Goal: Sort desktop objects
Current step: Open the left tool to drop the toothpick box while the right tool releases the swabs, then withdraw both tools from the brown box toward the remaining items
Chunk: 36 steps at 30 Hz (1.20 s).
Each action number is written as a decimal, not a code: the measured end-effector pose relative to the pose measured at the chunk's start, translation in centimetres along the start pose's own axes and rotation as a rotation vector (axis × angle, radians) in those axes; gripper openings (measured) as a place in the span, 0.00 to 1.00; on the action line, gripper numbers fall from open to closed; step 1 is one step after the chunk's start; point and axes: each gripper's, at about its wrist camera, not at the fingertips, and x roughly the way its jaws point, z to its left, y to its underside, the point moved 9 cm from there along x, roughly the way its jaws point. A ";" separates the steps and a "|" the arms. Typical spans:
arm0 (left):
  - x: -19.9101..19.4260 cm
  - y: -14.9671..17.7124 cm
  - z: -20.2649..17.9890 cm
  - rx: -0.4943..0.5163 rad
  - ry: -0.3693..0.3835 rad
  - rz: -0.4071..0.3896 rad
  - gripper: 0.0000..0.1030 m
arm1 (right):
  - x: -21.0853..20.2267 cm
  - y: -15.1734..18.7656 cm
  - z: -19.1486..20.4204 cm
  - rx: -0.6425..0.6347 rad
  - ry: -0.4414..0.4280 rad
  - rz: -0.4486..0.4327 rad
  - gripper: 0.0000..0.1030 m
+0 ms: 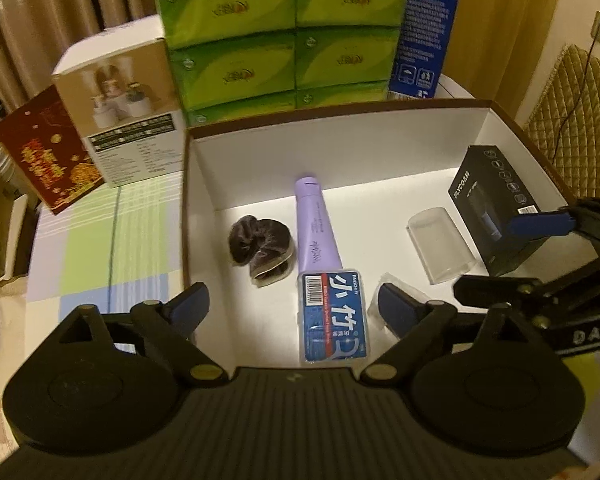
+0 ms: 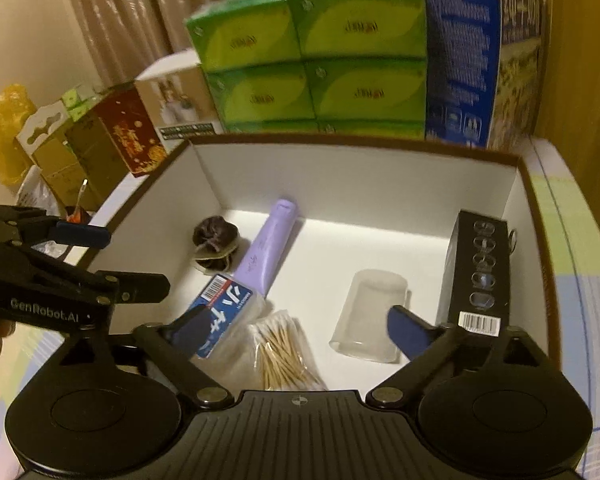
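**Both grippers spread above the open sorting box**

The left gripper and the right gripper both hang over the near edge of the white-lined box, jaws spread wide, nothing pinched. "GenRobot.AI" reads on the left gripper's body in the right wrist view; "DAS" shows on the right gripper's in the left wrist view.

Inside the box, a blue floss-pick case with large white characters and a barcode lies near the near edge, touching the end of a purple tube that points toward the far wall. A dark hair scrunchie sits just beside the tube, toward the left wall. A bag of cotton swabs lies at the near edge, by the case. A clear plastic cup lies tipped over right of centre, next to a black box marked "FLYCO" with a barcode, which stands near the right wall.

The floor along the far wall is bare. Behind that wall stand green tissue packs and a blue carton; their print is too small to read.
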 end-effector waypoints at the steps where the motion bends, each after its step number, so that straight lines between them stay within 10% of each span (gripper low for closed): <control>1: -0.4 0.0 0.0 -0.007 0.002 -0.005 0.89 | -0.3 0.0 0.1 -0.002 -0.002 -0.005 0.96; 36: -12.6 6.7 -2.5 -0.113 -0.004 -0.128 0.95 | -11.8 4.5 3.1 0.063 0.020 -0.108 0.98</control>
